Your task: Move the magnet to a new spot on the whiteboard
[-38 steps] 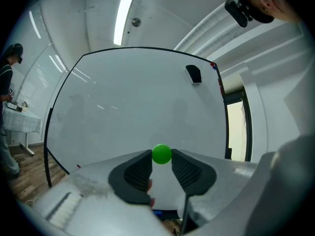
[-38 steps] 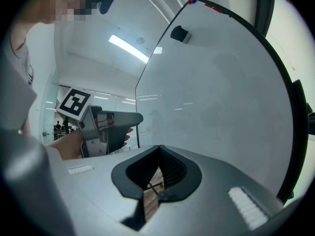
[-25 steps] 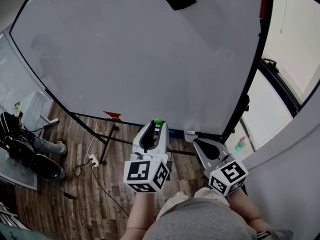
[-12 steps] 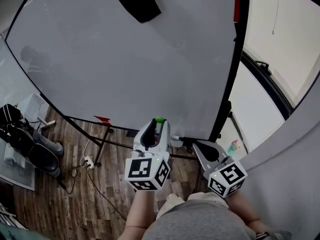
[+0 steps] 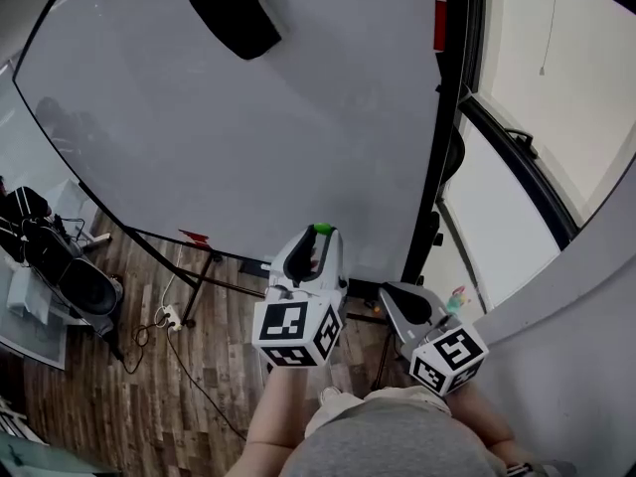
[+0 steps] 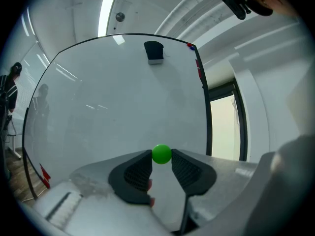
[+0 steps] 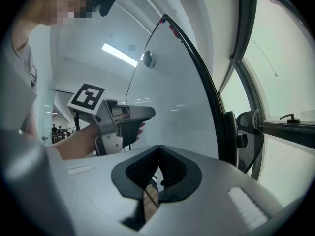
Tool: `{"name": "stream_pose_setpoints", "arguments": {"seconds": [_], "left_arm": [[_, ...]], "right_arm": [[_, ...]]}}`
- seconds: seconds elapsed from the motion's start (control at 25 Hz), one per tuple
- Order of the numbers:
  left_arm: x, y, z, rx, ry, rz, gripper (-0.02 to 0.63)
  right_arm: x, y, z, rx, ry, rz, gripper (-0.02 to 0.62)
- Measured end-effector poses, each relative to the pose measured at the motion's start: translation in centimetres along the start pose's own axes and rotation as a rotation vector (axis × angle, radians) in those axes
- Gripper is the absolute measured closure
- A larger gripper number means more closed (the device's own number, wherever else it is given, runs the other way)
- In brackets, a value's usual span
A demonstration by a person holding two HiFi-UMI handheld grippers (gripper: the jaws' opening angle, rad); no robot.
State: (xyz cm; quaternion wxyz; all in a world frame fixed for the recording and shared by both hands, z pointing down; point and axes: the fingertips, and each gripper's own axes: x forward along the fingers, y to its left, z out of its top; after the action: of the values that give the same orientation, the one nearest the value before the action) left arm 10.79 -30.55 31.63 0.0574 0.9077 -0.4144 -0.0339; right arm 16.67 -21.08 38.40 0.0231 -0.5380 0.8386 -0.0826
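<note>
Left gripper [image 6: 161, 157]: dark ribbed jaws closed on a small round green magnet [image 6: 161, 153], pinched right at the tips. Large white whiteboard with thin black frame [image 6: 113, 107] fills the background. Black rectangular eraser block [image 6: 154, 51] sits near its top edge, well apart from the magnet.

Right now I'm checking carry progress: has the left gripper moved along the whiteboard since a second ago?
Yes. The left gripper, shut on the green magnet, has shifted right, toward the whiteboard's black right frame.
</note>
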Motion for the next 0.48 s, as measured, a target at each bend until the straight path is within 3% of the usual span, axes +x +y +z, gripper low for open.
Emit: {"name": "stream_pose_setpoints", "arguments": {"seconds": [0.48], "left_arm": [[3.7,-1.4,-0.5,0.005,-0.005,0.021,0.474]], "right_arm": [[-1.5,-2.8,0.0,-0.008,0.004,0.005,0.606]]}}
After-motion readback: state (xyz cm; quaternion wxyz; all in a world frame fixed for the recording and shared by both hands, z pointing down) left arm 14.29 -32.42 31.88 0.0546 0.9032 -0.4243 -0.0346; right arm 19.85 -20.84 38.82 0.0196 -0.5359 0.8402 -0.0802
